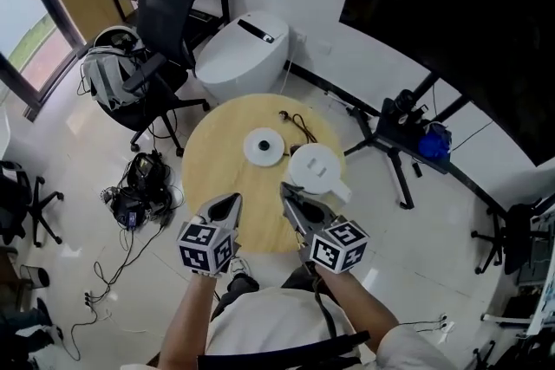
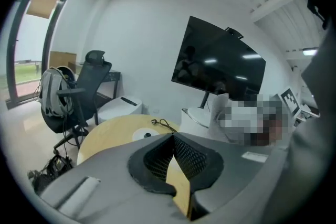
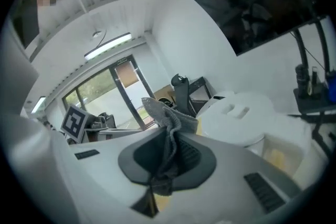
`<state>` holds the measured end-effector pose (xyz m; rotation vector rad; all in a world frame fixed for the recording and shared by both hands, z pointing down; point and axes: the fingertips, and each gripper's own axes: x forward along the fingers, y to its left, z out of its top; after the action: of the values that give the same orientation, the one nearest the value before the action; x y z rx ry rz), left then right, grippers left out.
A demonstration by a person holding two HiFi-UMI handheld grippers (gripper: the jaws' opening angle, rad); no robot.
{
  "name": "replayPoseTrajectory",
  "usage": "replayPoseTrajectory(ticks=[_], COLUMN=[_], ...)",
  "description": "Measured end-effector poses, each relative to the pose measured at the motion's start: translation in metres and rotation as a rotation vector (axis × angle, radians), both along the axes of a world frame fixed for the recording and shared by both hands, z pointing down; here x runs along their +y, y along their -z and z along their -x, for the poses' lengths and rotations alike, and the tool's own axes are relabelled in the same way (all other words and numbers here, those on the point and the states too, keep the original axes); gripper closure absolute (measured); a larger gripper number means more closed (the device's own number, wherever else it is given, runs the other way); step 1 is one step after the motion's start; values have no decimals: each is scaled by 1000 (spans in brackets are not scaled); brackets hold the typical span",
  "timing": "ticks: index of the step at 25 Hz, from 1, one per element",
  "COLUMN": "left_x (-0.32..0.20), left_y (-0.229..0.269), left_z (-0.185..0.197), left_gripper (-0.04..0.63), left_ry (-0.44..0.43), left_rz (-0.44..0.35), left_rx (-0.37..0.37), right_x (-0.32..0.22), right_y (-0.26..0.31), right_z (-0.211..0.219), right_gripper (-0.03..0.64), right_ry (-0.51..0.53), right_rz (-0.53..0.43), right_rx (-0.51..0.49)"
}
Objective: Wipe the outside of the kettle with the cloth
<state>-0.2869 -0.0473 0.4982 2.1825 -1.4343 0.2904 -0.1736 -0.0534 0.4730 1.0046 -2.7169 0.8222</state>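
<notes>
Left gripper (image 2: 172,138): jaws closed together, nothing between them. Right gripper (image 3: 169,140): jaws clamped on the grey cloth (image 3: 164,115), a fold of which stands up above the pads. The white kettle (image 1: 314,167) sits on the round table (image 1: 212,156), just ahead of the right gripper.

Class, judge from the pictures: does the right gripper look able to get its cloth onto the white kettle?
Probably yes. The right gripper, shut on the grey cloth, hangs close beside the kettle on the table. Nothing stands between them, and the round base sits off to the left.
</notes>
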Motion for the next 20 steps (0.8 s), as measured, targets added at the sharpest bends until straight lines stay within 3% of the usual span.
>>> replayPoseTrajectory(ticks=[4,10,20], left_x=[9,34,91], left_y=[2,-1,2], left_z=[-26,-61,-96], left_gripper=[595,595,594], left_ry=[166,423,656], left_rz=[-24,-27,-43], left_rx=[18,34,28], right_x=[-4,-32,-42], right_y=[21,44,37], right_z=[-44,-96,-120], right_gripper=[586,586,586], right_ry=[140,308,430], right_rz=[-95,-180,-176], right_rx=[75,97,130])
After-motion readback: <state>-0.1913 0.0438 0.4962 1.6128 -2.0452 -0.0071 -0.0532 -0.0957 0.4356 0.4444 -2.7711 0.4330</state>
